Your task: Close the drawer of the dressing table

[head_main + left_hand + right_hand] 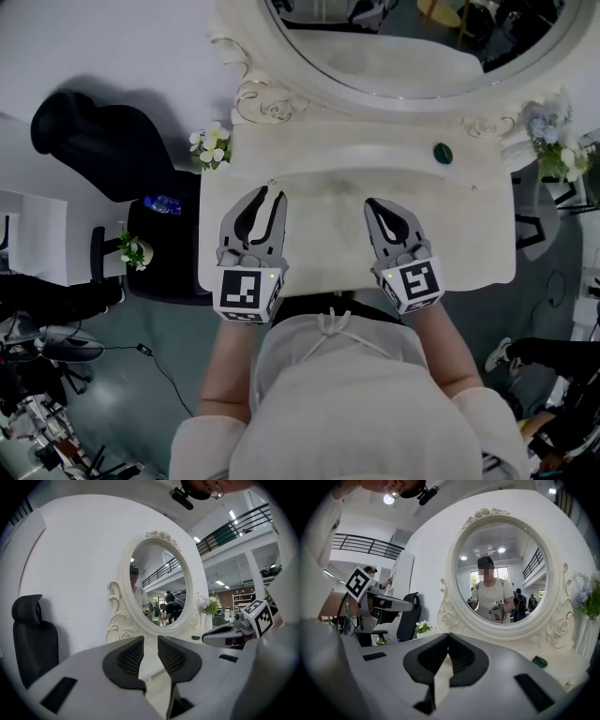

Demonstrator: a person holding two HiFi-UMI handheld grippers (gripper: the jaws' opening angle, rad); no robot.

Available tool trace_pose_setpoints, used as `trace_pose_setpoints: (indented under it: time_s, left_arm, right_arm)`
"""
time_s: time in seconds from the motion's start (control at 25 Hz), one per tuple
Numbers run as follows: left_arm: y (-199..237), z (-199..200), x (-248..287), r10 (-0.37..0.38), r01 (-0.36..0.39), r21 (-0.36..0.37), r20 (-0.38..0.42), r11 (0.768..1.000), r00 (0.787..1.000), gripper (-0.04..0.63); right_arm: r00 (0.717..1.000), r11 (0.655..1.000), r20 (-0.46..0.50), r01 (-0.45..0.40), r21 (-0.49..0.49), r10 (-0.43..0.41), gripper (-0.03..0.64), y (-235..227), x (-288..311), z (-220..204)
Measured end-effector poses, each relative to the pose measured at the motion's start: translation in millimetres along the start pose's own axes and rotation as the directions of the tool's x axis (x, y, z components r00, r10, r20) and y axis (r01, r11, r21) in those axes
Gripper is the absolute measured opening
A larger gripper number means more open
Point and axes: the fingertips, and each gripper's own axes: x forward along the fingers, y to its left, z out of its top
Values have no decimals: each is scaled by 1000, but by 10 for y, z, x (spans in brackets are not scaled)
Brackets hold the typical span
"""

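The dressing table (469, 234) ran lengthwise left to right, its front edge facing the person. The drawer was hidden under that near edge, close to the torso. Bare tabletop stretched far toward the mirror (412, 56), with a small green object (442, 152) at far right. Both grippers hovered side by side over the near half, pointing away, nearly level. The left gripper (270, 193) had its jaws slightly parted and empty; the right gripper (368, 202) was clenched on nothing.
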Motion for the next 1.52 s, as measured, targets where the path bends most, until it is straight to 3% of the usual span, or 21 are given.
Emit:
trace_pose_setpoints:
  time_s: [0.24,0.44,0.6,0.84,1.52]
  left_arm:
    - [-142,230,-152,-27,26,19,52,999,998,62]
    - [-296,242,-325,-71,72,-7,56,997,996,29]
    - [-324,240,-406,-79,81,-33,62,996,995,26]
    - [-434,266,-456,-102,102,10,67,995,993,26]
    - [-474,232,-522,-110,112,-22,81,993,991,26]
  right_arm:
    - [999,1000,43,16,-13,-15,5,0,-202,161]
    - [997,999,58,44,-15,-43,5,13,-375,193]
    - [996,999,79,39,-37,-36,3,38,-458,275]
    - [995,999,93,27,-29,-24,3,65,-539,359]
    - [998,997,58,-1,-75,5,2,232,-548,329]
